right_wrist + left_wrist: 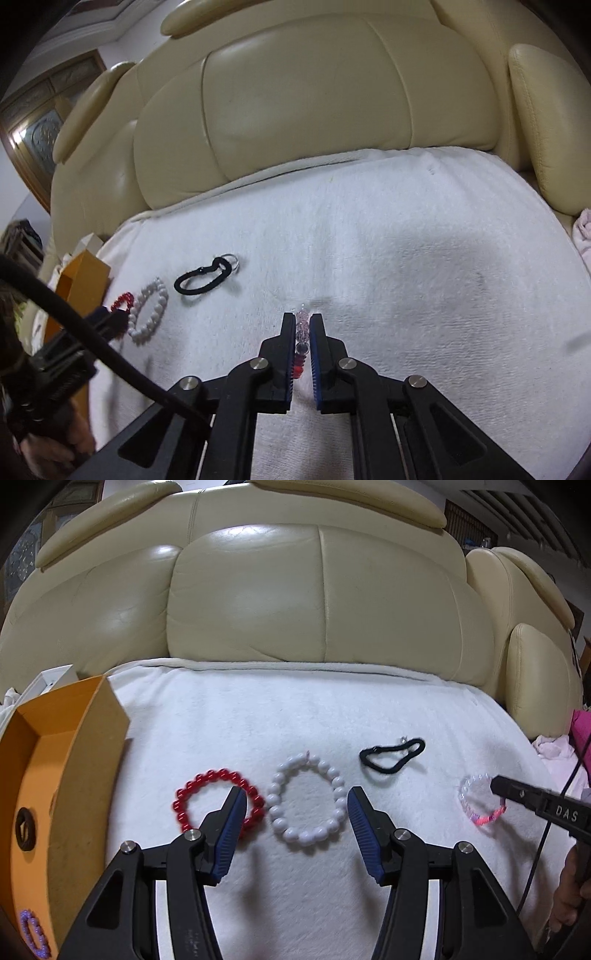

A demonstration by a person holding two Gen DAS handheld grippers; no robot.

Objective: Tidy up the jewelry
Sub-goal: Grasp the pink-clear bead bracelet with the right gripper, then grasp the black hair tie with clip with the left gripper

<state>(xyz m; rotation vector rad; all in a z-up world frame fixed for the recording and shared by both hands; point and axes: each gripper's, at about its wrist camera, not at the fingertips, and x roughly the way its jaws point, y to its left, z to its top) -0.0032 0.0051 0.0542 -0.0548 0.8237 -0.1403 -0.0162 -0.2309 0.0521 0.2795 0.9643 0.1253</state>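
Note:
On a white towel [295, 709] lie a red bead bracelet [218, 801], a white bead bracelet [308, 801], a black hair tie with a ring [391, 755] and a clear and pink bead bracelet [480, 801]. My left gripper [295, 797] is open, its jaws on either side of the white bracelet. My right gripper [303, 321] is shut on the clear and pink bracelet [301, 339], seen edge-on between the pads. In the right wrist view the white bracelet [147, 310], the red one [122, 301] and the hair tie [203, 277] lie at the left.
An orange box [88, 760] stands at the towel's left edge, with a brown ring [26, 829] and a purple bracelet [35, 934] inside. A cream leather sofa back [295, 590] rises behind. Pink cloth [581, 731] lies at the right.

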